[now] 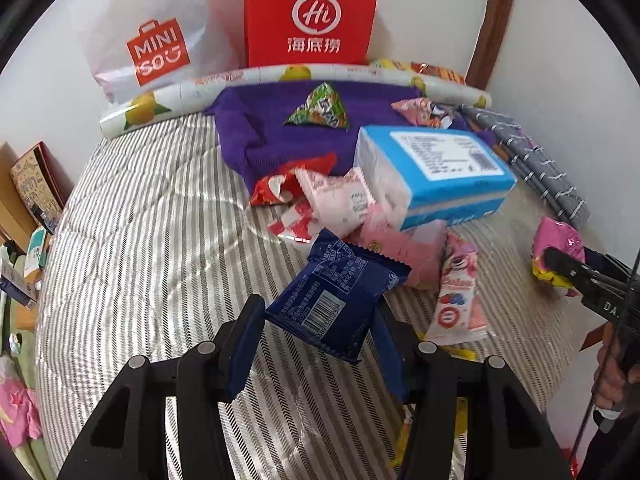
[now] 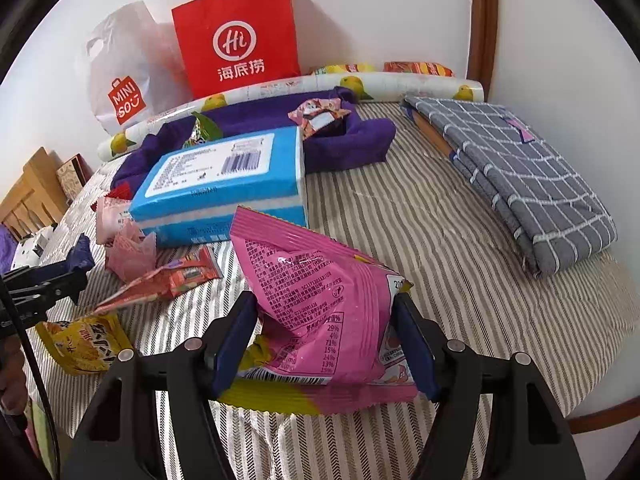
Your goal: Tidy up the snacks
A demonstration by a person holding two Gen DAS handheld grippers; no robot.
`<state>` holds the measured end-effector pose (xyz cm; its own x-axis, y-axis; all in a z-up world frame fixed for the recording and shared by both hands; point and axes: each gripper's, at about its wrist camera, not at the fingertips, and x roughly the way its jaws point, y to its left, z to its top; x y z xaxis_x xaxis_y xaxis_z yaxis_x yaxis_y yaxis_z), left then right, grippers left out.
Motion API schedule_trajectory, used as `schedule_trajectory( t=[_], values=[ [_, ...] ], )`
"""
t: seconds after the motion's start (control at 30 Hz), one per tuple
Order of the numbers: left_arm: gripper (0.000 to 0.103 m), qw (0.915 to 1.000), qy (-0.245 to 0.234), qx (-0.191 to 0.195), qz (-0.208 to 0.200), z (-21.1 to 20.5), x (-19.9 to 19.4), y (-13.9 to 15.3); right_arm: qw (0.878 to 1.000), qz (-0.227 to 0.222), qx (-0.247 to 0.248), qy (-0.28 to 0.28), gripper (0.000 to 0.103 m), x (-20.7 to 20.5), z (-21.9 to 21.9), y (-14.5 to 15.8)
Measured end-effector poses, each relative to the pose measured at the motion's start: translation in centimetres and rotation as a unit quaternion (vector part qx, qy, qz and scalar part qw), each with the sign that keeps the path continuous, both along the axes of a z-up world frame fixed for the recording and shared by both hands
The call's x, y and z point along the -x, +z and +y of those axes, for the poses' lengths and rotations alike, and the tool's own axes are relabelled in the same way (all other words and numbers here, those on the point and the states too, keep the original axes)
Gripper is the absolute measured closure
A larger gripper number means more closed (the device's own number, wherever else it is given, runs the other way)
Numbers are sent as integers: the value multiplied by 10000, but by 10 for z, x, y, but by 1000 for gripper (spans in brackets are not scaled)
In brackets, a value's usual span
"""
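Note:
My left gripper [image 1: 320,316] is shut on a dark blue snack packet [image 1: 336,300] and holds it above the striped bed cover. My right gripper [image 2: 326,320] is shut on a pink and yellow snack bag [image 2: 316,308]; it also shows at the right edge of the left wrist view [image 1: 556,252]. A pile of loose snacks lies by a blue tissue pack [image 1: 436,172]: pink packets [image 1: 340,200], a red packet [image 1: 280,184], a pink berry stick pack [image 1: 456,300]. A green triangular packet [image 1: 320,108] lies on a purple cloth [image 1: 272,132]. A yellow chip bag [image 2: 84,344] lies at the left in the right wrist view.
A red paper bag [image 1: 312,12] and a white Miniso bag [image 1: 148,40] stand against the back wall behind a lemon-print roll [image 1: 168,100]. A folded grey checked cloth [image 2: 516,176] lies at the right. Wooden furniture [image 2: 28,196] stands past the bed's left edge.

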<state>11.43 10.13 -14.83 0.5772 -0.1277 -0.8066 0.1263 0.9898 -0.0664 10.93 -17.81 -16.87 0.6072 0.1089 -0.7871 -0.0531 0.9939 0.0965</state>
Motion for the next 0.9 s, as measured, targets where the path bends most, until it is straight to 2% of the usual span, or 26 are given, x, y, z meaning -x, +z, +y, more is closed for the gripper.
schedule_trajectory(
  t=[0.4,0.9],
  values=[
    [52,9992,-84,310,-228,-10,0,34,9993,-289,92,221,35,-3,7,30],
    [52,9970,-272,562,-458,-40,-31,71,9964,-675,275,432,35,-24,16,76]
  ],
)
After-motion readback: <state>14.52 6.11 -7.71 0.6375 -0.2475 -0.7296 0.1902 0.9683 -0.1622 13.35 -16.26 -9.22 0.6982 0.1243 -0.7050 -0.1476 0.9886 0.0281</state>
